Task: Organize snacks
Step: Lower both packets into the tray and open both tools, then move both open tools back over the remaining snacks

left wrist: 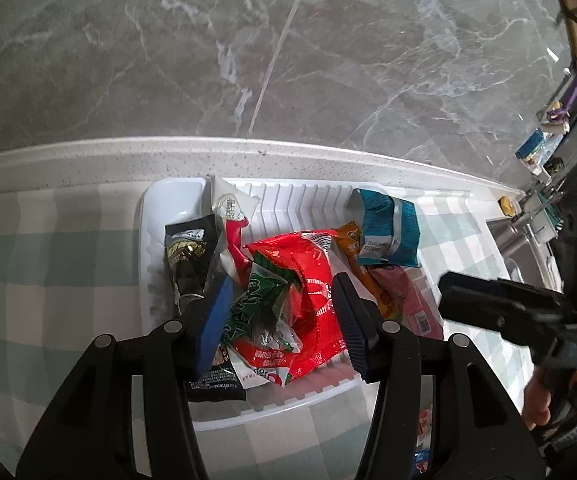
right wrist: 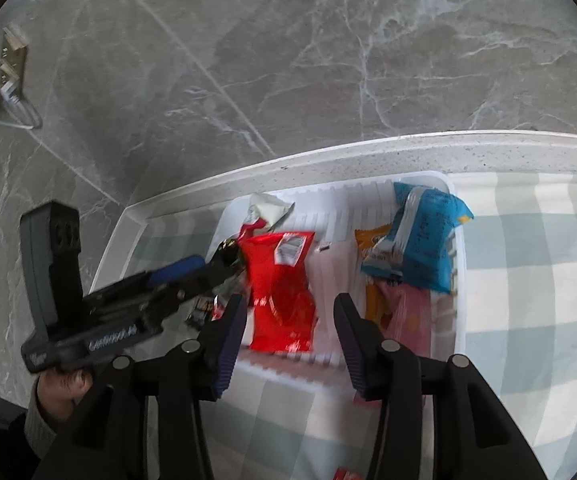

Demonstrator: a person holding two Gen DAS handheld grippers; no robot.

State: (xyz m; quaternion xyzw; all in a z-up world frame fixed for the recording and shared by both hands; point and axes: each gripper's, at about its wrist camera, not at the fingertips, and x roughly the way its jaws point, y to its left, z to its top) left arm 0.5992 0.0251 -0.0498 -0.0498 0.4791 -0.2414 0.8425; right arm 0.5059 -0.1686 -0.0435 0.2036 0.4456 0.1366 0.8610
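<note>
Much of the white ribbed tray (left wrist: 404, 376) is buried under snack packets, and its near edge is cut off behind the gripper arms in both wrist views. In the left wrist view the left gripper (left wrist: 284, 320) hangs over the tray with its jaws spread. A green packet (left wrist: 256, 304) lying on a crumpled red packet (left wrist: 312, 292) sits between the blue pads, but the pads do not press on either. A black packet (left wrist: 186, 264) is partly hidden by the left pad, and its print is too small to read. A white and red packet (left wrist: 230, 220) leans at the tray's far side. To the right a blue packet (left wrist: 388, 228) lies over an orange packet (left wrist: 348, 244) and a pink packet (left wrist: 404, 292), covering their upper ends.

In the right wrist view the right gripper (right wrist: 288, 332) also stands spread, above the tray's bare ribbed middle with nothing between its pads. That view is blurred, so the packet labels cannot be made out. The left gripper's body crosses the left side and hides the black packet there. A hand (right wrist: 62, 388) in a grey sleeve holds it.

The tray rests on a green checked cloth (left wrist: 48, 280) on the pale speckled counter (left wrist: 288, 160), against a grey marble wall (left wrist: 248, 40). A sink (left wrist: 516, 240) shows at the far right, mostly cut off.
</note>
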